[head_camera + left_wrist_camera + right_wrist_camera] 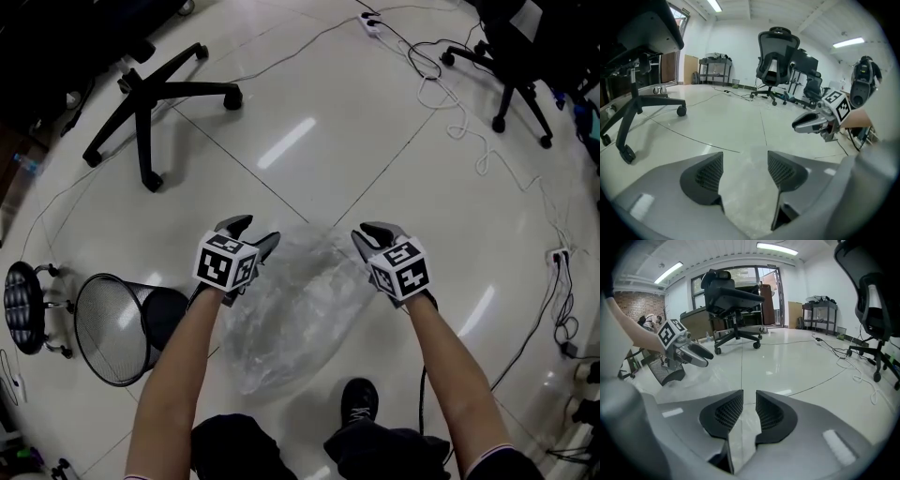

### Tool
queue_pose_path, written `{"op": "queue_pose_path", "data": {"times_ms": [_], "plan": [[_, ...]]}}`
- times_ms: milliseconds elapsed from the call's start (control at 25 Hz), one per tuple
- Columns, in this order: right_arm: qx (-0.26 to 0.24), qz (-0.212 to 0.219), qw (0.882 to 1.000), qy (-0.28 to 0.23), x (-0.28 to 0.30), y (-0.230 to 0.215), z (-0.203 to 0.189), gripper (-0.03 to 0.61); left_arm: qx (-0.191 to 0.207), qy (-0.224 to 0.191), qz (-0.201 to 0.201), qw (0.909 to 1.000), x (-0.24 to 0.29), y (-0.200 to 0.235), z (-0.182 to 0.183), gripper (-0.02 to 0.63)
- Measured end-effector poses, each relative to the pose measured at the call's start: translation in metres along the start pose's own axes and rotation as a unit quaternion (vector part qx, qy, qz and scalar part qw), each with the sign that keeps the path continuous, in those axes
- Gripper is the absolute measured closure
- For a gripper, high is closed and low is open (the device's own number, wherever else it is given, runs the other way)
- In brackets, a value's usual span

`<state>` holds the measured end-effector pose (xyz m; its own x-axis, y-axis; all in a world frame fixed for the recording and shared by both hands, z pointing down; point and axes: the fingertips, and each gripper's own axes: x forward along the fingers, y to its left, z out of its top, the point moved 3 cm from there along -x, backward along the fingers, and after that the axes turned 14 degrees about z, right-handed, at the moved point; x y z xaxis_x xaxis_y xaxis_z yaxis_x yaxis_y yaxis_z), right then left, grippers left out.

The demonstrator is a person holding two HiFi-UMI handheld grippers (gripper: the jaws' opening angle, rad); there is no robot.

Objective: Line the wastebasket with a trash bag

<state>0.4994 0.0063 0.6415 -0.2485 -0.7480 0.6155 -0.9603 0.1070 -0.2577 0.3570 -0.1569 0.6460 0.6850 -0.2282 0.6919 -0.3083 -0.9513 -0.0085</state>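
Left gripper [253, 232]: ribbed jaws wide apart, empty. Right gripper [368, 234]: jaws narrowly apart, nothing clamped. Crinkled clear-film trash bag [291, 309] between them. Black wire-mesh wastebasket [112, 328] tipped over, left.

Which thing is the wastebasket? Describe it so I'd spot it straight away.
On the pale tiled floor, look lower left, beside the person's left arm. The wastebasket lies there on its side. Unlike the small dark round thing further left, it is a black wire-mesh cone you can see through.
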Motion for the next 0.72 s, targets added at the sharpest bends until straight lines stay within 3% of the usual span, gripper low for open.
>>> {"op": "queue_pose_path", "data": {"times_ms": [240, 320, 480, 720], "plan": [[-0.003, 0.010, 1.000, 0.012, 0.004, -0.008, -0.008, 0.495, -0.002, 0.030, -0.008, 0.9995, 0.024, 0.005, -0.015, 0.324], [-0.001, 0.012, 1.000, 0.023, 0.008, -0.015, -0.014, 0.482, 0.000, 0.031, -0.010, 0.9995, 0.025, 0.004, -0.017, 0.384], [0.013, 0.026, 0.998, 0.054, 0.023, -0.025, -0.033, 0.437, 0.024, 0.017, -0.004, 0.9996, 0.021, 0.000, -0.013, 0.593], [0.020, 0.038, 0.995, 0.087, 0.051, -0.028, -0.048, 0.377, 0.015, -0.002, -0.006, 0.9999, 0.011, -0.001, -0.004, 0.601]]}}
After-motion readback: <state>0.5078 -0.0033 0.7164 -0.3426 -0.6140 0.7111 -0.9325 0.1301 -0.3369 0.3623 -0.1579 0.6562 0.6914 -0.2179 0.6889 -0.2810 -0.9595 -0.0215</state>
